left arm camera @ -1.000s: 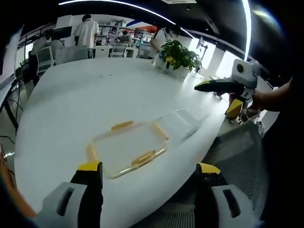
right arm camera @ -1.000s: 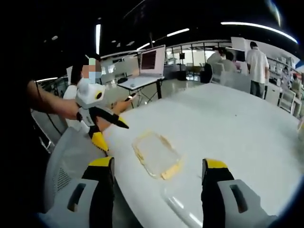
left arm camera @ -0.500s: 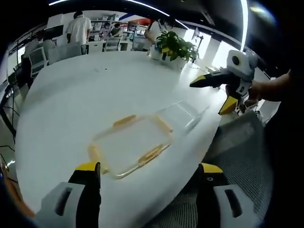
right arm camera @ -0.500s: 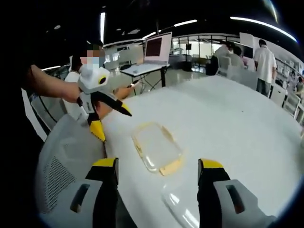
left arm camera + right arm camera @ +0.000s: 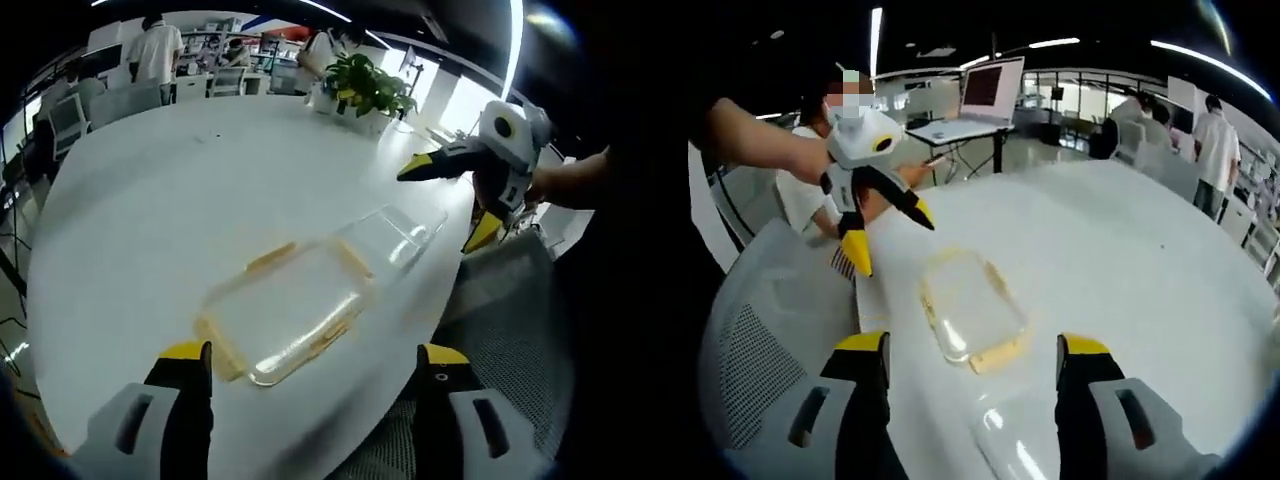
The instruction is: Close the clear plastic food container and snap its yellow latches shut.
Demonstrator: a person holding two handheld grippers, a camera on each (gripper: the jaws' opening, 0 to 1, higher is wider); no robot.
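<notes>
Both grippers closing in on an open container, nothing latched yet.

The white table (image 5: 150,200) spans most of the left gripper view; a grey mesh chair (image 5: 760,330) sits lower left in the right gripper view. The container (image 5: 285,305) with yellow latches (image 5: 272,257) lies centre frame near the table edge, and what seems to be its clear lid (image 5: 390,235) lies just beside it, upper right. Over the last second both views have drawn closer to it. The left gripper (image 5: 310,375) and right gripper (image 5: 970,365) hang spread and empty, so the lid is yet to be placed.
</notes>
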